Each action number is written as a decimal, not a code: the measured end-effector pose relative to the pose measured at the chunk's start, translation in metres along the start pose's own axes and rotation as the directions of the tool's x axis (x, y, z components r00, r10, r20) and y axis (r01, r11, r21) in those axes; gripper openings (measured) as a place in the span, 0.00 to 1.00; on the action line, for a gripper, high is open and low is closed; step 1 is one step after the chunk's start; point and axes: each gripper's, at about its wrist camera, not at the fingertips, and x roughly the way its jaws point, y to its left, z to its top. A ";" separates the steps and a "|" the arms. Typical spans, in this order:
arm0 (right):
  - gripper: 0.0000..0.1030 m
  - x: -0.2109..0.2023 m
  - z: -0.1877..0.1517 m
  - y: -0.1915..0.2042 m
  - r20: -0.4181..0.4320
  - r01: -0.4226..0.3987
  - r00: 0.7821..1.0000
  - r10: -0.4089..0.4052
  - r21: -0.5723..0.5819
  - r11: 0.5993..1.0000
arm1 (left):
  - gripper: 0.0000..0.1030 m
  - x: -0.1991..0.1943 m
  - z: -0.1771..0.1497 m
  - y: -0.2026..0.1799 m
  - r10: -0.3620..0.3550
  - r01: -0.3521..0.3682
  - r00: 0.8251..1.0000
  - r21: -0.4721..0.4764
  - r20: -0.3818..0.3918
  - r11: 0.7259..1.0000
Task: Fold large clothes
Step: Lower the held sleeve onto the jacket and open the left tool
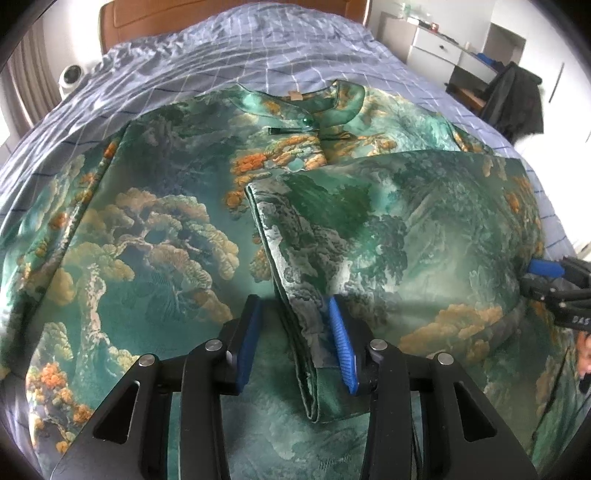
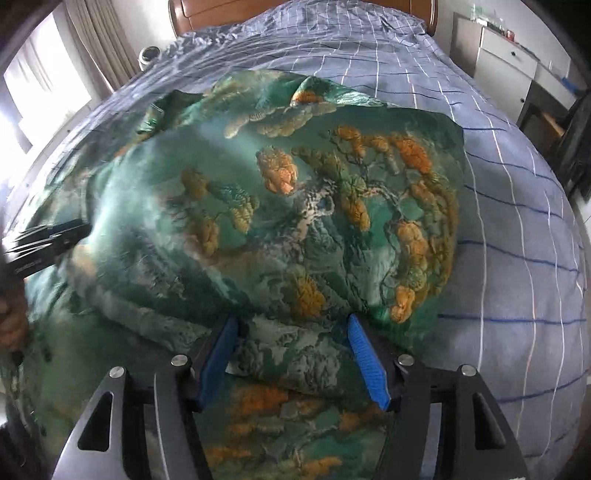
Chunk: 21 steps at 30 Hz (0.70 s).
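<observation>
Left wrist view: garment point(image 1: 155, 229), green with orange tree print, lies spread on the bed point(image 1: 221, 55), collar point(image 1: 321, 107) at the far end toward the headboard point(image 1: 229, 14). Its right side is already turned inward over the body; that flap's folded edge point(image 1: 280, 258) runs lengthwise from mid-garment down toward the camera. The left hand-held gripper point(image 1: 295, 343) sits right on this edge, jaws part-way apart, folded edge between them, right pad against the cloth, left pad clear of it — no clamp visible.

Right wrist view: right hand-held gripper point(image 2: 291, 354) is at the near hem of the flap, jaws wide apart, cloth bulging between the pads, pads not squeezing it, so not gripped as far as I can tell. The left one shows in this view left of the garment as a dark blurred shape.

Long axis of the garment: collar to hem, straight away from both grippers. The left side of the garment is still flat and unfolded, so judged next fold is that side inward; the left hand is nearer to it. Open sheet lies right of the garment and beyond the collar, plenty of room. Cloth looks slippery and may slide.
</observation>
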 end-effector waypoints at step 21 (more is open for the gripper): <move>0.80 -0.115 -0.125 0.079 0.192 0.089 0.976 -0.104 0.088 0.992 | 0.88 -0.150 -0.138 0.092 0.207 -0.202 0.978 -0.154 0.016 0.967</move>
